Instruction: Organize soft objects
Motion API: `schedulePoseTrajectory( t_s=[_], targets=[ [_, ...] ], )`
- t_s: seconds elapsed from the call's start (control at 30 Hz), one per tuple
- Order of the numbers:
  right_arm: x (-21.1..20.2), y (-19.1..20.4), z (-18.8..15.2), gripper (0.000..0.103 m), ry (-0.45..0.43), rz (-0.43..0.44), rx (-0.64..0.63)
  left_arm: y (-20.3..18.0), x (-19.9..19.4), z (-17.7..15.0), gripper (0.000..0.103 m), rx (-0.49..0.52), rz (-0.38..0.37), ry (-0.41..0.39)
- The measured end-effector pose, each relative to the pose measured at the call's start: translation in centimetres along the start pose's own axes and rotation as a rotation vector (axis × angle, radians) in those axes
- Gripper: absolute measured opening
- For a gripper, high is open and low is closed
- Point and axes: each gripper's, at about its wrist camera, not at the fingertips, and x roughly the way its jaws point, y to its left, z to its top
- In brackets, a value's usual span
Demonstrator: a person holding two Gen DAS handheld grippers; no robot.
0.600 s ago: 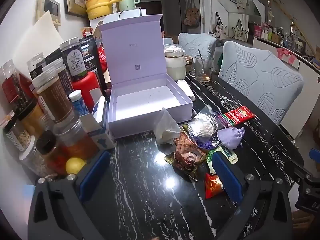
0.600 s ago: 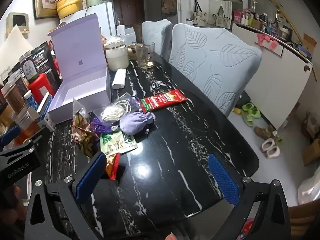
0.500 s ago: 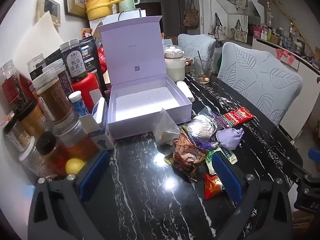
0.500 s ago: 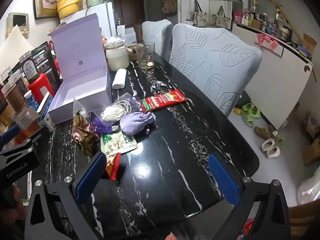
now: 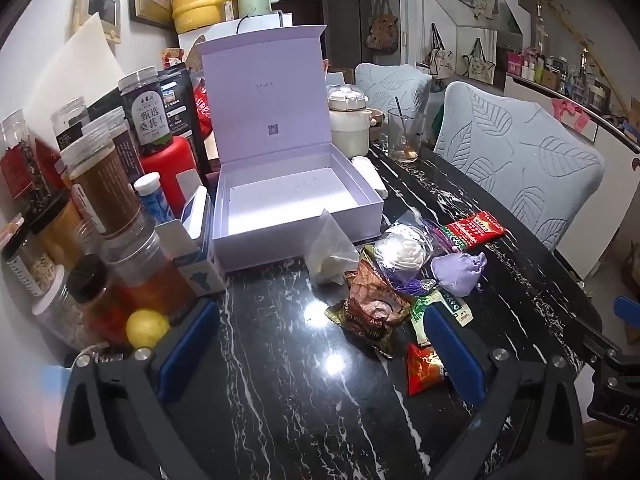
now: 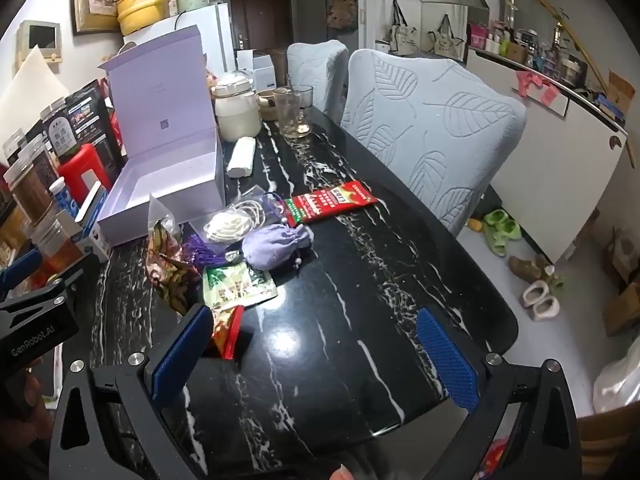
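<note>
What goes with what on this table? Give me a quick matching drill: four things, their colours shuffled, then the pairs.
Things:
1. open box
2. drawstring pouch
3. long snack packet
4. lemon

Colours:
A. yellow
B. red with green edge
C. pale lilac, stiff lid upright
D. purple cloth

Pairs: 1-C, 2-D, 3-B, 4-A

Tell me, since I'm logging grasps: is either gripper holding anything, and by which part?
Nothing is held. The left gripper and right gripper are both open above the table.
</note>
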Motion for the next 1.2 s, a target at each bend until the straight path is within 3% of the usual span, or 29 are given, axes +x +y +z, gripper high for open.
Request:
schedulePoseTrajectory(
  t_s=[1.2],
  targets=[
    [0.28, 0.11, -0.07, 0.103, 0.002, 0.004, -0.011, -0.14, -0.10, -0.08, 0.103, 0.013, 0.024, 0.000]
  ],
)
